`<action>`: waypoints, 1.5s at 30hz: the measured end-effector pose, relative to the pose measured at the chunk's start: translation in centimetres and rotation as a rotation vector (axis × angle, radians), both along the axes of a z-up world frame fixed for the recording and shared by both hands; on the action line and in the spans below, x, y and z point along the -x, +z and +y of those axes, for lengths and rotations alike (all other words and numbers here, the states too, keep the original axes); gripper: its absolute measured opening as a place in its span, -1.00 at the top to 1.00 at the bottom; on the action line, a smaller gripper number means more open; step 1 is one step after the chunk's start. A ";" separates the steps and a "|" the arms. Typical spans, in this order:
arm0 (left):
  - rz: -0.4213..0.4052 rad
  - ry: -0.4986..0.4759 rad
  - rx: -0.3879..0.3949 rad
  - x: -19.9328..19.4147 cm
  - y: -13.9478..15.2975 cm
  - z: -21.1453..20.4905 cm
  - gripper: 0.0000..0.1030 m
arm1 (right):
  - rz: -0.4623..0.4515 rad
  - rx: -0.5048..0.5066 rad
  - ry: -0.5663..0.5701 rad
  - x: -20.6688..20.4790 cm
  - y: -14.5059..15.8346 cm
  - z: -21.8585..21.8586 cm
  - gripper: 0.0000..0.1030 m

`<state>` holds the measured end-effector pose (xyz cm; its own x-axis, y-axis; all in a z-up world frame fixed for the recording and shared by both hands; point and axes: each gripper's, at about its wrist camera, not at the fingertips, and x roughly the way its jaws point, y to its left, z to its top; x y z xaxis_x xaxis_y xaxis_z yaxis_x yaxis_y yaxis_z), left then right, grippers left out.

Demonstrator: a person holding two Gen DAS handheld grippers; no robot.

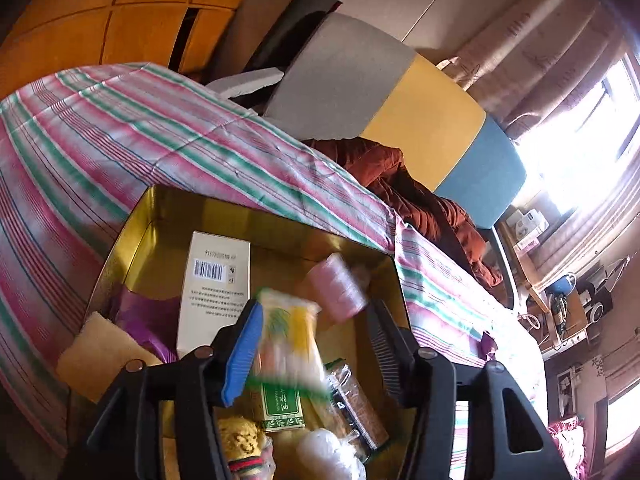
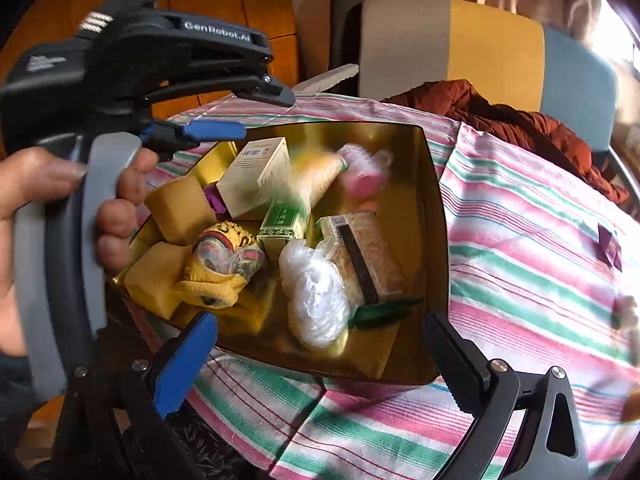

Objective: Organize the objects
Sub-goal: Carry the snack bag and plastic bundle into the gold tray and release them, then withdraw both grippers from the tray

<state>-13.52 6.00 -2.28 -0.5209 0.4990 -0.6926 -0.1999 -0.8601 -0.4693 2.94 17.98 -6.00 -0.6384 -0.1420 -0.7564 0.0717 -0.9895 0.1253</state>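
Observation:
A gold tin box [image 1: 132, 232] [image 2: 434, 184] sits on a striped cloth and holds several items. My left gripper [image 1: 316, 332] is open above the box; a blurred yellow-and-green packet [image 1: 290, 340] [image 2: 316, 176] hangs between its fingers, apart from the black finger. Whether it touches the blue pad is unclear. The box also holds a white carton [image 1: 214, 280] [image 2: 256, 178], a pink wrapped roll [image 1: 338, 286] [image 2: 362, 174], a green box [image 2: 282, 226], a cracker pack [image 2: 366, 256] and a white plastic bag [image 2: 316, 300]. My right gripper [image 2: 320, 364] is open and empty at the box's near edge.
The striped cloth [image 2: 540, 248] covers a bed-like surface. A brown garment [image 2: 520, 124] lies by a grey, yellow and blue headboard [image 1: 424, 120]. Yellow sponges [image 2: 180, 208] and a yellow knitted item [image 2: 224, 264] fill the box's left side. A small purple scrap [image 2: 610, 246] lies on the cloth.

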 end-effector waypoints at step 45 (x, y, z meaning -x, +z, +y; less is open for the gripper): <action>0.267 -0.014 0.417 -11.5 1.3 -1.3 -0.10 | 0.074 -0.080 -0.176 -2.0 1.5 2.7 -0.99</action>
<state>-2.01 4.70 -0.94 -0.7030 0.2157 -0.6777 -0.2790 -0.9602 -0.0162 4.93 20.72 -4.48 -0.7027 0.0353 -0.7106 -0.0976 -0.9941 0.0471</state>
